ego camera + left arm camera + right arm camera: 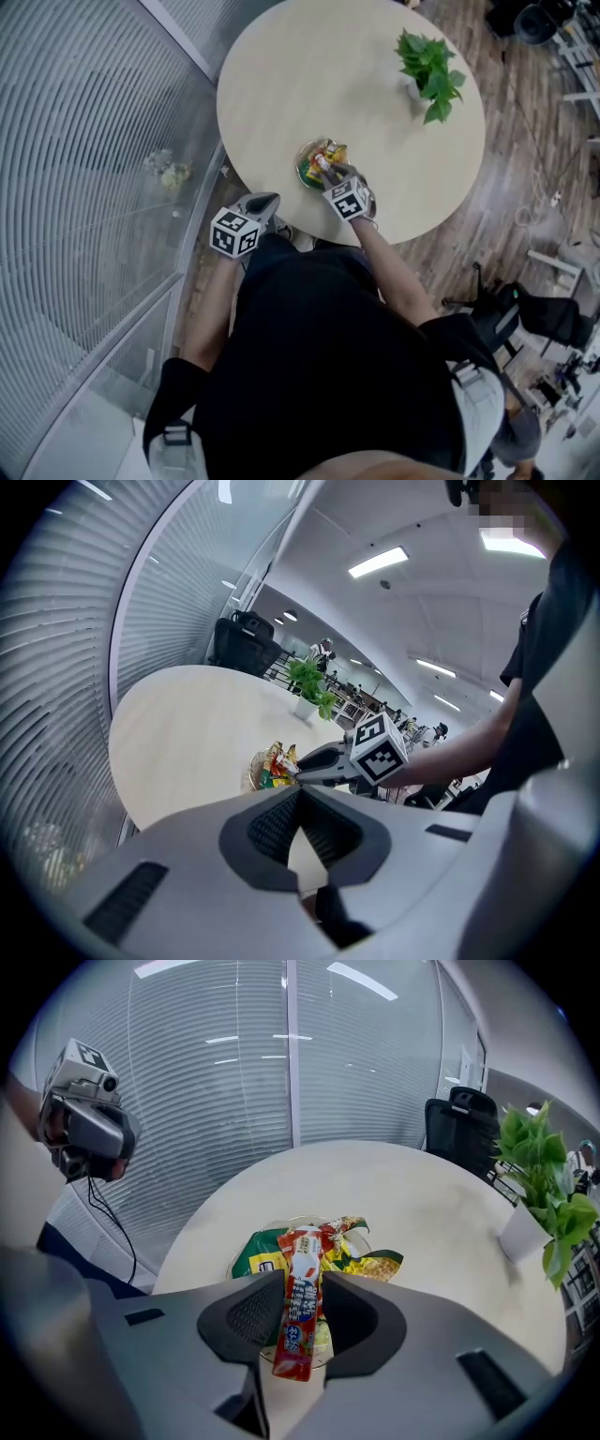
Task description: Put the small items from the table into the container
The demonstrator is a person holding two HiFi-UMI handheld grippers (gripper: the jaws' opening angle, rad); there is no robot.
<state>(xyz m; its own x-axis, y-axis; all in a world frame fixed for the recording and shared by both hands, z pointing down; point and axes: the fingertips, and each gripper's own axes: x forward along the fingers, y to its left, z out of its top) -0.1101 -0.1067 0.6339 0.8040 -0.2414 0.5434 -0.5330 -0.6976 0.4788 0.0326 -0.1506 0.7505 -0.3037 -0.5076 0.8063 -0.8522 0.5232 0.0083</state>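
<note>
The round pale surface (309, 84) fills the upper part of the head view, bare apart from a potted plant (429, 64) toward its far right and the clear container (302, 171) close to the near edge, in front of the person. The container already holds a green packet (251, 1252) and a yellow packet (380, 1267); no other loose small items show on the surface. The right gripper (302, 1288) is the nearer one: in the head view its tips sit just over the container's near rim, and it points steeply down. Its jaws are clamped on a long red sachet (298, 1335), gripped about mid-length. The sachet's long axis runs along the line the gripper points: its far end reaches out over the packets in the container, and its near end hangs back below the pads. So the container lies straight ahead of and under the held sachet, and a release here would probably drop it end-first onto the pile. The left gripper (265, 202) hangs off the surface's near edge beside the person's body, well apart from the container, its jaws together with nothing between them.
</note>
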